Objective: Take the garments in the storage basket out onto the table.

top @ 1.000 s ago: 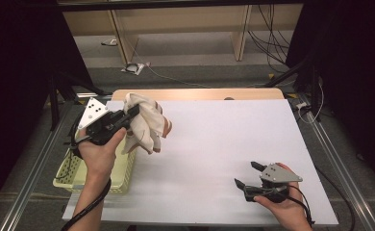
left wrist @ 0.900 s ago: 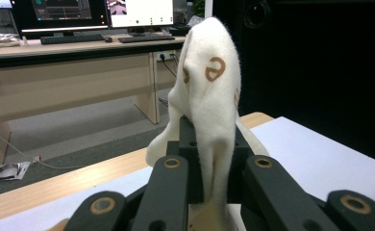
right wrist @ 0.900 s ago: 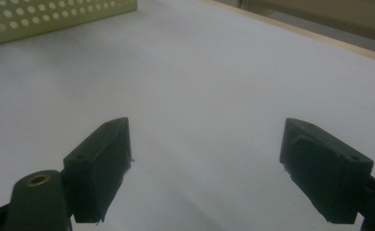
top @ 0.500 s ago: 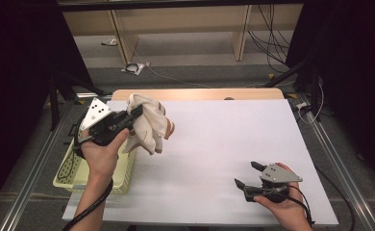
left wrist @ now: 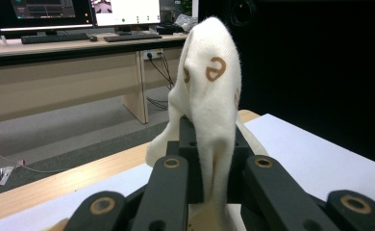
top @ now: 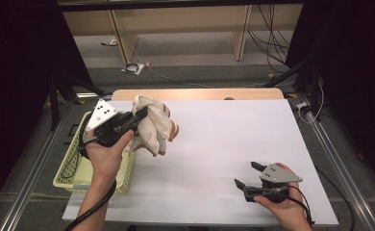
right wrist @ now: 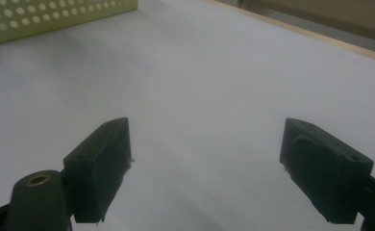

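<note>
Left claw (top: 138, 117) pinching white cloth (top: 153, 125) above worktop (top: 224, 139), beside yellow basket (top: 72, 171); right claw (top: 246, 175) spread, idle. Thin pinch risks cloth slipping free.

A brown sign like the letter "e", twice, on the white cloth (left wrist: 209, 91); no other readable text.

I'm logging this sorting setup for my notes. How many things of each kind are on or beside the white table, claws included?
Cream-white cloth with brown ring marks, held in the left claw: 1
Pale yellow perforated plastic basket: 1
Black two-jaw claws, left and right: 2
Total: 4
</note>
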Tool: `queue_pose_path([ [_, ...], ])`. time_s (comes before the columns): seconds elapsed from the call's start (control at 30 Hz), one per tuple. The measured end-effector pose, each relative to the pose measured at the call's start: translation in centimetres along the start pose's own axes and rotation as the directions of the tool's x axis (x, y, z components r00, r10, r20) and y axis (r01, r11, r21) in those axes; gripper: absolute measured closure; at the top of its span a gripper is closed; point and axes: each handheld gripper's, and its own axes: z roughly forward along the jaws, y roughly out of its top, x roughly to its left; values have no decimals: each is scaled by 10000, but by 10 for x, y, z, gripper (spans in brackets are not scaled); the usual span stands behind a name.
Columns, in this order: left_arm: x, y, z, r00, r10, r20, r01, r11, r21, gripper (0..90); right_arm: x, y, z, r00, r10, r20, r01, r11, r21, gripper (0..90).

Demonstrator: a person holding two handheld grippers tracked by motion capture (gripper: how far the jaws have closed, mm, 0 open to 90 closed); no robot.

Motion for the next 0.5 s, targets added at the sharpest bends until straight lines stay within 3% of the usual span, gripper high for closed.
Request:
queue_pose_path([
  [0.5,-6,-1,3,9997,-5,238,5,10000,10,834,0,0,0,10000,-7,-1,7,10000,-2,191],
])
